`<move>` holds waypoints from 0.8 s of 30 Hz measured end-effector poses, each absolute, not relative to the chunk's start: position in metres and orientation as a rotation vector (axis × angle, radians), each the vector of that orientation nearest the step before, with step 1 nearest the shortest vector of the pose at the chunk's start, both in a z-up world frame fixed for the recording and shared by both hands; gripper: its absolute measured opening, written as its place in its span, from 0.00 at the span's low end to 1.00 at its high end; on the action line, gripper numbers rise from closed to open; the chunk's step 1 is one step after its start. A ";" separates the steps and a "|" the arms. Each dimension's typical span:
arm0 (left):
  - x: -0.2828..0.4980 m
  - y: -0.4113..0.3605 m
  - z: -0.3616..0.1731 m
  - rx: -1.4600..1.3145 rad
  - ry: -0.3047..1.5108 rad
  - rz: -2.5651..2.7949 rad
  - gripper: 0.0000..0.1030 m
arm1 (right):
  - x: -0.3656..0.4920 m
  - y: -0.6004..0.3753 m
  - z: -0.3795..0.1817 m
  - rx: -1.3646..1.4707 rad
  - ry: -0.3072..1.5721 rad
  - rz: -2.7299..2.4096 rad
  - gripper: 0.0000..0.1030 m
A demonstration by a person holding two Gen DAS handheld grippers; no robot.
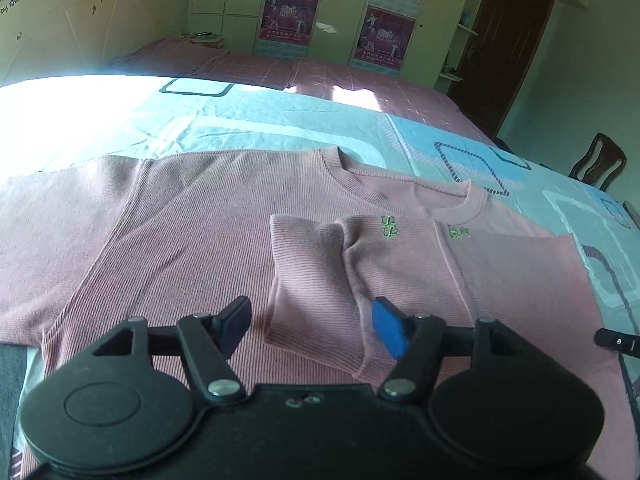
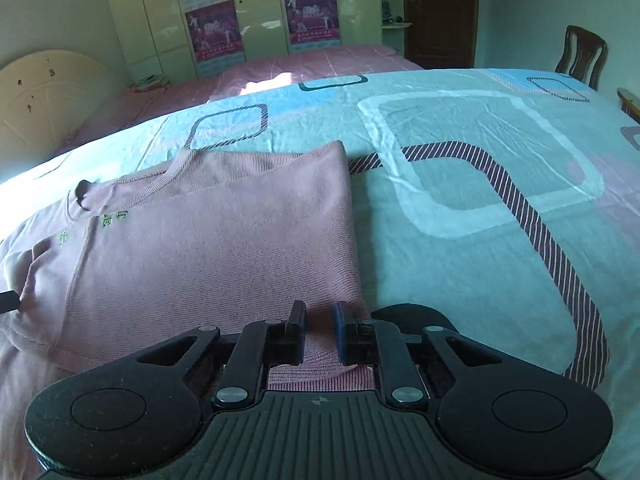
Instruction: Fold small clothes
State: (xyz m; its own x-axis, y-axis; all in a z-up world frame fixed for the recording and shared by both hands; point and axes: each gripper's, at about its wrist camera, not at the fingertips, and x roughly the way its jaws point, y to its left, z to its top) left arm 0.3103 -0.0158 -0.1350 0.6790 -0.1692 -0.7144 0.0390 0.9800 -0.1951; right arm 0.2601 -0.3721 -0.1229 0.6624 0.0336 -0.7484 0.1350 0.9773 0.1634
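**Pink sweater part-folded on bed; left jaws apart, right jaws pinching hem**

Black linkage arms of the left gripper [image 1: 310, 326] filled the foreground of the left wrist view, with its jaws standing well apart and nothing pressed between them. Directly ahead of those jaws lay the pink ribbed sweater [image 1: 192, 236], spread flat on the bed. One sleeve [image 1: 304, 280] had been folded inward across the chest; its cuff end lay between and just beyond the two pads, not gripped. Beyond the jaws, green embroidered marks [image 1: 390, 227] showed below the collar [image 1: 400, 190]. Left of the jaws, the other sleeve extended outward, unfolded.

In the right wrist view, the right gripper [image 2: 321, 332] had its jaws drawn close together, with a narrow band of the sweater's pink fabric [image 2: 320, 344] running between the pads. The pads appeared to press on this edge. Ahead and to the left of these jaws, the folded side of the sweater presented a straight edge against the bedding. To the right of the jaws lay the pale blue bedsheet [image 2: 480, 240] with rounded-square patterns, touching the sweater's edge.

Far beyond both sets of jaws stood a second bed with pink covering [image 2: 312, 64], a wardrobe with posters [image 2: 216, 24], a dark door [image 2: 440, 12] and a wooden chair [image 2: 582, 56].
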 end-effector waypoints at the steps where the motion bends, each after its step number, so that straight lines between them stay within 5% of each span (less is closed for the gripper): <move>1: 0.305 -0.014 -0.129 -0.171 0.805 -0.118 0.64 | 0.256 -0.372 -0.116 0.225 0.826 -0.041 0.14; 24: 0.219 0.163 -0.101 -0.311 0.779 0.189 0.68 | 0.245 -0.211 -0.085 0.223 0.800 0.287 0.15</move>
